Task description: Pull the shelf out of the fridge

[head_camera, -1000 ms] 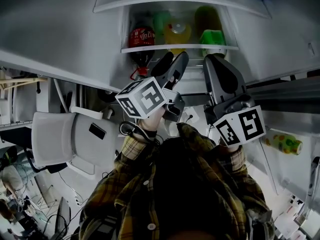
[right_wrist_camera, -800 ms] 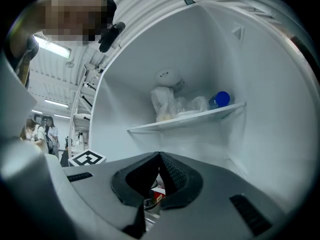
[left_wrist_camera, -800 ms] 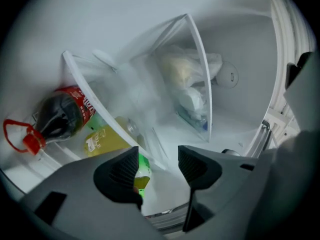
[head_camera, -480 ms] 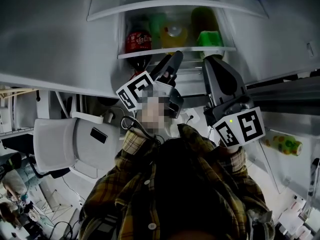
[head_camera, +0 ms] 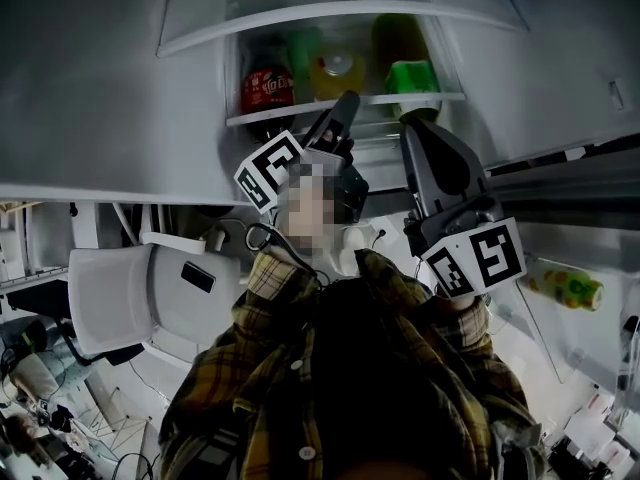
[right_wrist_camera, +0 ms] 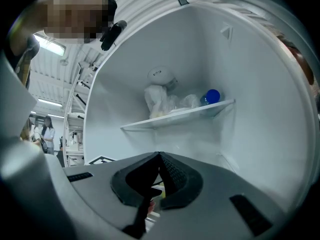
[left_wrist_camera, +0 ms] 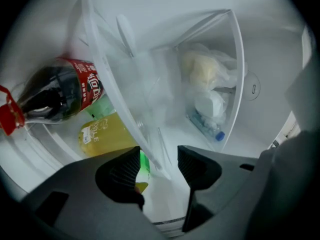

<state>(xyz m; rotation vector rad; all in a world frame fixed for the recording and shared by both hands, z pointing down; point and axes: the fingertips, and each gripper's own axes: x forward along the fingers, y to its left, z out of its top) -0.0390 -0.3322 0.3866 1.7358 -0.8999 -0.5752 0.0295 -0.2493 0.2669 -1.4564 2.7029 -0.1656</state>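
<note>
The clear fridge shelf (head_camera: pixel 270 115) carries a cola bottle (head_camera: pixel 266 86), a yellow bottle (head_camera: pixel 338 73) and a green carton (head_camera: pixel 412 76). My left gripper (head_camera: pixel 345 108) reaches its front edge. In the left gripper view that shelf (left_wrist_camera: pixel 125 84) runs diagonally, and its edge passes between the spread jaws of the left gripper (left_wrist_camera: pixel 159 169), which is open. The cola bottle (left_wrist_camera: pixel 60 91) lies to the left. My right gripper (head_camera: pixel 415 128) sits just below the shelf edge under the green carton. In its own view the right gripper (right_wrist_camera: pixel 160 159) is shut, tips touching, nothing visible between them.
A higher shelf (right_wrist_camera: pixel 180 115) holds a plastic bag (right_wrist_camera: pixel 160 101) and a blue-capped bottle (right_wrist_camera: pixel 213 96). A white chair (head_camera: pixel 130 288) stands at the lower left. A drink bottle (head_camera: pixel 565 288) lies in the door rack at the right. The fridge walls close in on both sides.
My left gripper has moved forward until its jaws straddle the shelf's front edge. The right gripper has hardly moved. The head view has shifted slightly.
</note>
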